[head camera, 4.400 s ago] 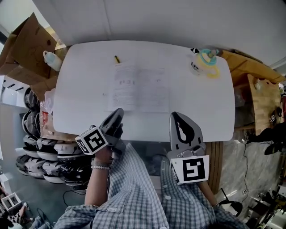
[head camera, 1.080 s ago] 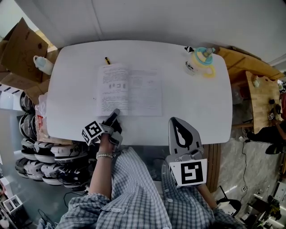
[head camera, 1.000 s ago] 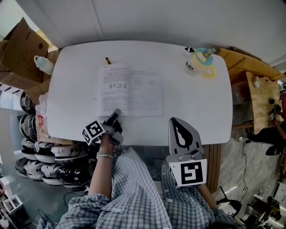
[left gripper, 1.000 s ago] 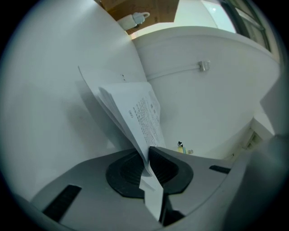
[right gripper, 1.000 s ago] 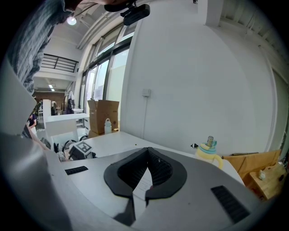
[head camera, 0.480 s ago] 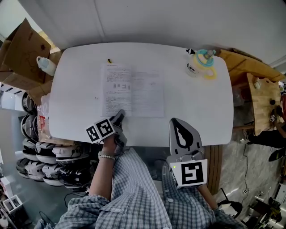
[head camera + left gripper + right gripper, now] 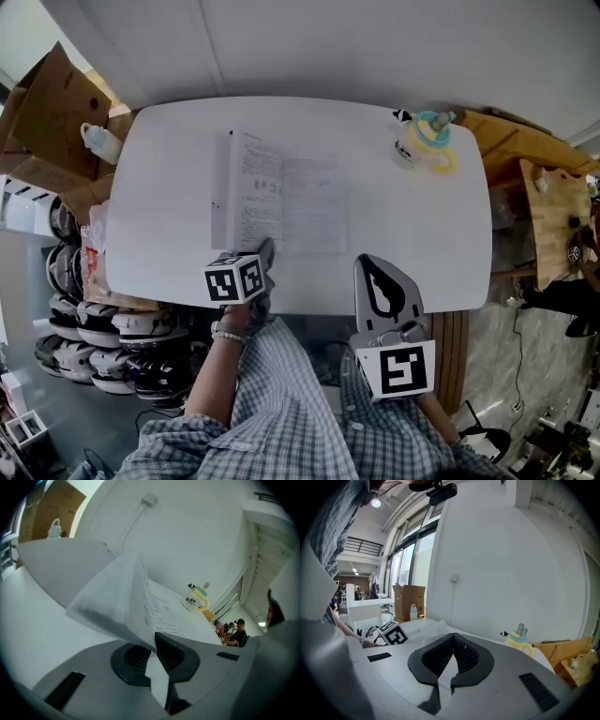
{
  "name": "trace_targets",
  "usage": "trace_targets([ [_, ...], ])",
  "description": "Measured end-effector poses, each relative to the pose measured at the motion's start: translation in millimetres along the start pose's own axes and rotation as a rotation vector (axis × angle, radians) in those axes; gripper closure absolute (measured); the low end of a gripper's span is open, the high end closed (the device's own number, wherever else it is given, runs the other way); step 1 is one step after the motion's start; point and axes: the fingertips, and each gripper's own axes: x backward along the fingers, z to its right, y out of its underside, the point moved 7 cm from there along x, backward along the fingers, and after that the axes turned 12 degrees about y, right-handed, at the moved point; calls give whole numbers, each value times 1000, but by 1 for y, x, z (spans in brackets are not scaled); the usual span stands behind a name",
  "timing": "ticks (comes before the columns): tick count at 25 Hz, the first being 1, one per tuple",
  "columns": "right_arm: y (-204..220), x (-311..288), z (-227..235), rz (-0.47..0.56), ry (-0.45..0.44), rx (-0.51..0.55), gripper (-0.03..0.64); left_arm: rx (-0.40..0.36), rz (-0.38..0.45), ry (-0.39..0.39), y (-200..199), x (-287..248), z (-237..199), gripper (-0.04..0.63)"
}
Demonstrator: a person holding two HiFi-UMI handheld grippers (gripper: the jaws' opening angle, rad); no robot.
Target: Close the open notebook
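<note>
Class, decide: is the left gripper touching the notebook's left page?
Touching. The left gripper view shows the left gripper pinching the raised page by its corner.

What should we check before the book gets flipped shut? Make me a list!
1. Left gripper jaws pinching the notebook: ok, they hold its left half.
2. Left half lifted off the table: ok, raised steeply.
3. Right page free of things: ok.
4. Right gripper out of the way: ok, at the near table edge, jaws shut, empty.
5. Mug apart from the notebook: ok, far corner.
6. Notebook closed: not ok, not yet.
</note>
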Motion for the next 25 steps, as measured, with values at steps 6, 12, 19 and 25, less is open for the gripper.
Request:
trace_targets([
  [6,0,0,1,0,-2,-5,604,-162,-86,-54,-2,-10,16,568],
  [12,2,0,5,-5,3,-13,604,-313,-177,-95,-1,-22,30,568],
  [19,6,0,10,-10,10,-22,604,-450,-265,-141,2,-36,41,566],
  [25,11,-1,11,-19,10,-28,604,-570,-351,-190,5,-46,51,565],
])
